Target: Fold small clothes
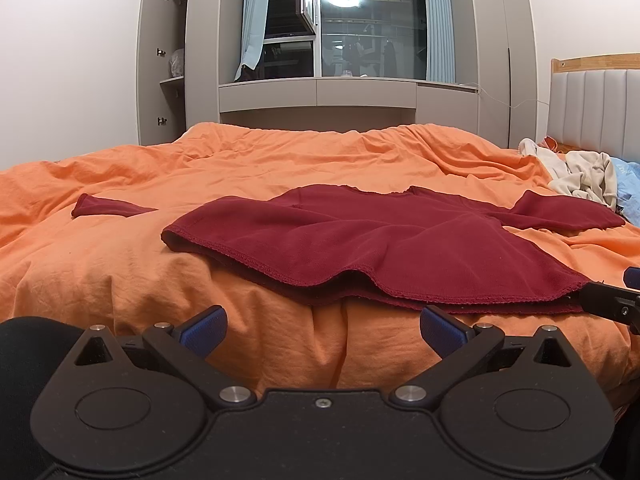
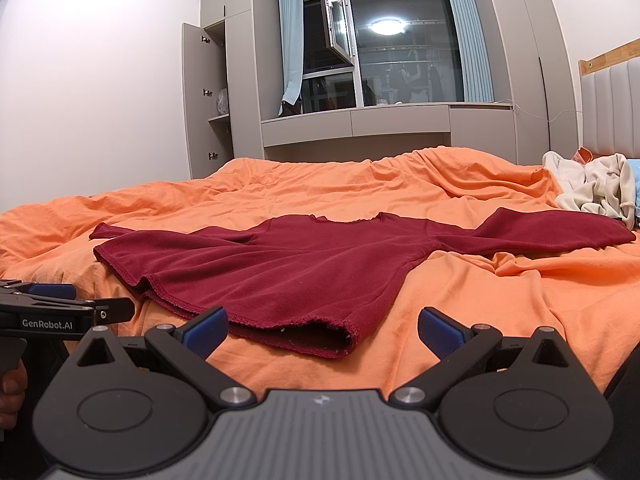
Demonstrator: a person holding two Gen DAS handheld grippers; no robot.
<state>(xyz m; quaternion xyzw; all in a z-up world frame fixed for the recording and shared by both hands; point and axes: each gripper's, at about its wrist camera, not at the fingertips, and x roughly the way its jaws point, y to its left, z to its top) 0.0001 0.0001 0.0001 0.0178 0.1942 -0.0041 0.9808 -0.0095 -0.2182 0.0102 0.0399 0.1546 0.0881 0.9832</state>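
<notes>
Maroon shirt (image 2: 296,268) flat on orange duvet (image 2: 480,300) (sleeves out), both hand-held grippers (image 1: 323,330) (image 2: 322,330) wide, empty.

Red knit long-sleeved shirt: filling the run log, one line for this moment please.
red knit long-sleeved shirt: spread flat, unfolded | orange bedsheet: beneath | left gripper: open, before hem | right gripper: open, at hem corner

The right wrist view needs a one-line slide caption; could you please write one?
Open right gripper poised at the hem of a dark red long-sleeved top spread flat on an orange duvet.
</notes>
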